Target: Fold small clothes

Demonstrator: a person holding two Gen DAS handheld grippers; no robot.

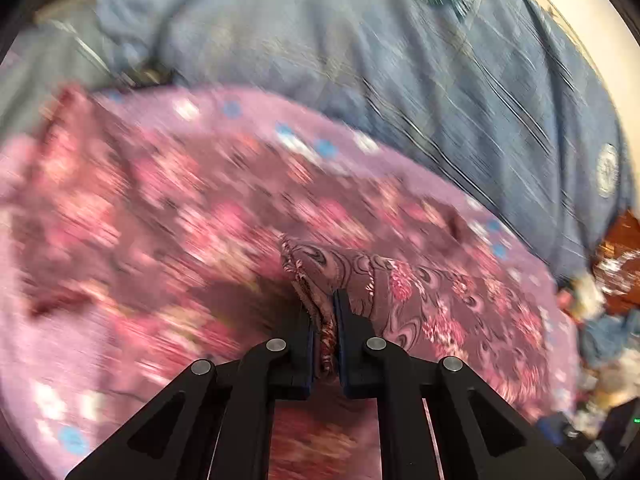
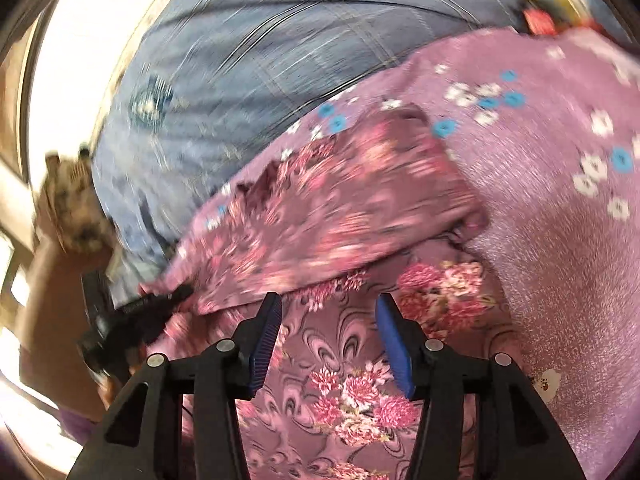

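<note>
The left gripper (image 1: 325, 316) is pressed together on a bunched fold of the flowered cloth (image 1: 420, 300). The fold is pinched between the two blue pads (image 1: 343, 320) and sticks up above them. The same gripper (image 2: 160, 304) is seen at the left of the right wrist view, black and blurred, at the edge of the cloth. A bare forearm (image 2: 52, 292) is seen behind it.

The right gripper (image 2: 328, 336) is held with its jaws apart. Nothing is caught between its blue pads (image 2: 266, 340). The flowered cloth (image 2: 348, 380) is seen lying flat in the gap, under the fingers. Whether the fingertips touch the cloth cannot be told.

The flowered cloth is dark pink with swirls and bunches of pink flowers. One part of it is folded over and lies across the rest. It is spread on a lighter purple sheet (image 2: 560, 240) with small white and blue flowers. Beside that sheet a blue checked cover (image 1: 440, 80) is spread out, with wrinkles in it. Both views are smeared by blur. A bright white area (image 2: 80, 60) is seen past the blue cover. Some small mixed things (image 1: 616, 264) lie at the right edge of the left wrist view, too blurred to be named.
</note>
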